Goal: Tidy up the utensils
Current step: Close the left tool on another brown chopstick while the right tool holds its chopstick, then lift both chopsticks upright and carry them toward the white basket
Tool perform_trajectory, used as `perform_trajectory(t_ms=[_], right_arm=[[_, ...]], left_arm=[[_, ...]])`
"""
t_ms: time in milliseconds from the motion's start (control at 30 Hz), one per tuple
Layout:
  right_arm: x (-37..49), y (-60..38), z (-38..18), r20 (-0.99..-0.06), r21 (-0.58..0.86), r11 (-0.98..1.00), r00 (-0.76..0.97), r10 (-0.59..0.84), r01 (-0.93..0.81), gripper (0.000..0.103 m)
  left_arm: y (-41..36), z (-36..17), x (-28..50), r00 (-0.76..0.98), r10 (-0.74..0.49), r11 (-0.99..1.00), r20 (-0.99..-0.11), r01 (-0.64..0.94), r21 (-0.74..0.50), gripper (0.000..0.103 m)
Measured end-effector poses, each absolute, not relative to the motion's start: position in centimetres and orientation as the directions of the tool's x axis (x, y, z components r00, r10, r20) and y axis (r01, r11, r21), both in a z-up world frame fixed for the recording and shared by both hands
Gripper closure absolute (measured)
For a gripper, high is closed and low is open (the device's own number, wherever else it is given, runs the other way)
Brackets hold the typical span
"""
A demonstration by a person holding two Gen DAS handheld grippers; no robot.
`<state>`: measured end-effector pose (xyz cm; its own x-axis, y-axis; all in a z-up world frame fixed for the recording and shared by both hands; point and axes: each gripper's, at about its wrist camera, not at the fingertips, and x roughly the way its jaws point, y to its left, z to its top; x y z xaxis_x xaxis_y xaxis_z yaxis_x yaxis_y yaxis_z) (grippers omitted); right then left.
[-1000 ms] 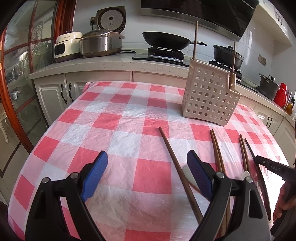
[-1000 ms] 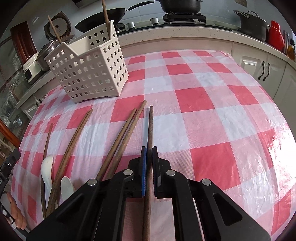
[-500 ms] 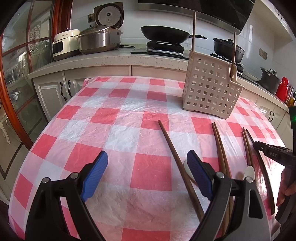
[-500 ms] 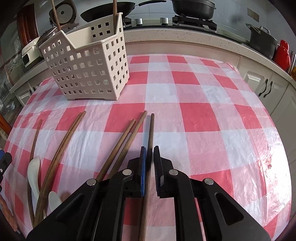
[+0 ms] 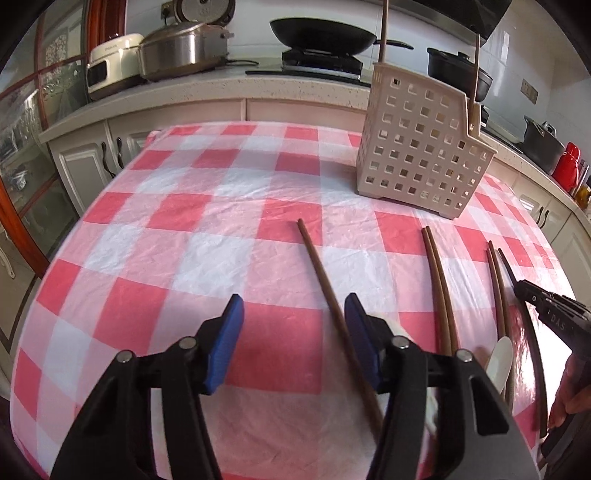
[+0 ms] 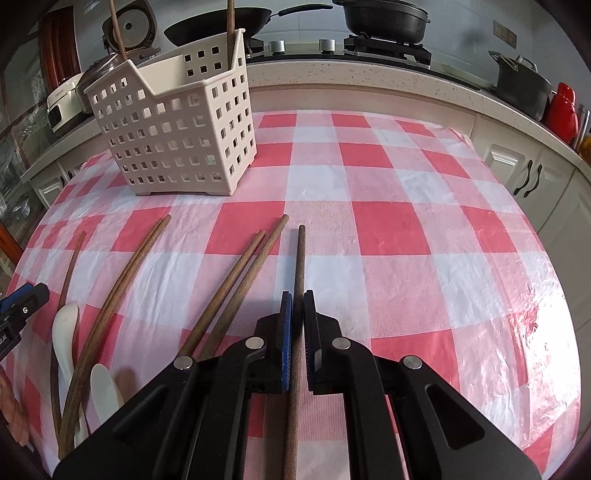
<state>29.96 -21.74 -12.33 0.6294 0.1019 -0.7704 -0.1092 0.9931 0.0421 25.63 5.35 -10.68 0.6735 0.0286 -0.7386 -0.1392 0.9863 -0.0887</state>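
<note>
A perforated cream utensil basket stands on the red-checked table with two chopsticks upright in it. Several brown chopsticks lie flat in front of it. My left gripper hangs low over a single chopstick; its jaws are closing, the stick lies just inside the right blue pad, and the left pad is well apart from it. My right gripper is shut on another chopstick, which points toward the basket. Two white spoons lie among the sticks.
Two chopstick pairs lie between my two grippers. A counter behind the table carries a rice cooker, a wok, black pots and a red kettle. White cabinets run along the table's far and right sides.
My left gripper has moved forward and down toward the single chopstick, and its jaws have narrowed around it. The right gripper stays shut on its chopstick, rolled slightly.
</note>
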Motion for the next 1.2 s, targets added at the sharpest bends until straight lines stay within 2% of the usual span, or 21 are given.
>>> perform_trajectory(t_ms=[167,233,367,433,467,700,1200], right_arm=[[29.8,-22.0,-12.3,-0.770,0.060,0.991,0.627,0.121,-0.117,0.097],[29.8,-22.0,-12.3,-0.769,0.066,0.991,0.626,0.126,-0.119,0.097],[29.8,-22.2,-12.3,-0.768,0.080,0.989,0.625,0.138,-0.121,0.097],[29.8,-22.2,-12.3,-0.768,0.081,0.989,0.625,0.140,-0.121,0.097],[29.8,-22.2,-12.3,-0.768,0.081,0.989,0.625,0.140,-0.121,0.097],[29.2,-22.8,-11.8,-0.747,0.134,0.984,0.641,0.178,-0.117,0.097],[25.4,-23.1,-5.7,-0.578,0.191,0.966,0.775,0.255,-0.176,0.097]], left_arm=[[4.6,-11.2,28.3,0.646,0.036,0.987,-0.763,-0.145,-0.075,0.060],[4.6,-11.6,29.3,0.623,0.033,0.986,-0.782,-0.149,-0.077,0.071],[4.2,-12.0,30.2,0.607,0.047,0.988,-0.794,-0.143,-0.050,0.080],[4.1,-12.1,30.1,0.608,0.059,0.990,-0.792,-0.136,-0.031,0.092],[4.1,-12.1,30.1,0.608,0.062,0.991,-0.792,-0.133,-0.025,0.094],[4.9,-11.2,29.0,0.627,0.038,0.988,-0.778,-0.138,-0.063,0.097],[4.6,-4.6,23.1,0.797,0.037,0.993,-0.602,-0.098,-0.070,0.097]])
